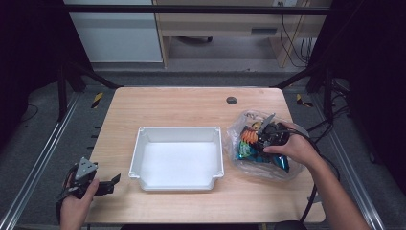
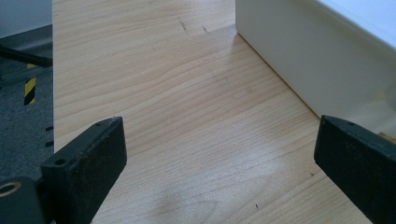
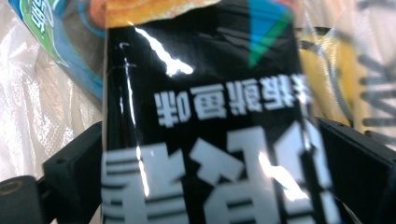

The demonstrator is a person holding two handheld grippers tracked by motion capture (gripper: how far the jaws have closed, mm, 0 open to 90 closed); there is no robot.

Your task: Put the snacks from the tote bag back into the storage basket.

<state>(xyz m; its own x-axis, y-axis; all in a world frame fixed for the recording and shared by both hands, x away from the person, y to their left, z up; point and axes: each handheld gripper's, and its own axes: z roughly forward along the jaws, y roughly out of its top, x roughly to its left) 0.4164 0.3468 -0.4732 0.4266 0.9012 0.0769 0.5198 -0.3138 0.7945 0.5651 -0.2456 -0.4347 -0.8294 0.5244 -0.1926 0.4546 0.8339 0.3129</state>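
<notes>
My right tool (image 1: 265,135) reaches into the clear bag (image 1: 239,125) at the table's (image 1: 191,103) three o'clock, jaws spread wide around a black snack packet (image 3: 205,135), ready to lift it toward the white tray (image 1: 218,139) at centre. My left tool (image 1: 109,182) waits wide open and empty at seven o'clock.

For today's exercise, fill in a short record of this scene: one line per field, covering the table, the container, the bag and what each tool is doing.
Table: light wooden table
Container: white tray at the table's middle, nothing in it
Bag: clear plastic bag of snack packets, right of the tray
Right tool: right tool inside the bag, jaws wide on either side of a black snack packet with white lettering; whether the pads press on it cannot be told
Left tool: left tool open, nothing between its jaws, at the table's near left corner, beside the tray's wall
</notes>
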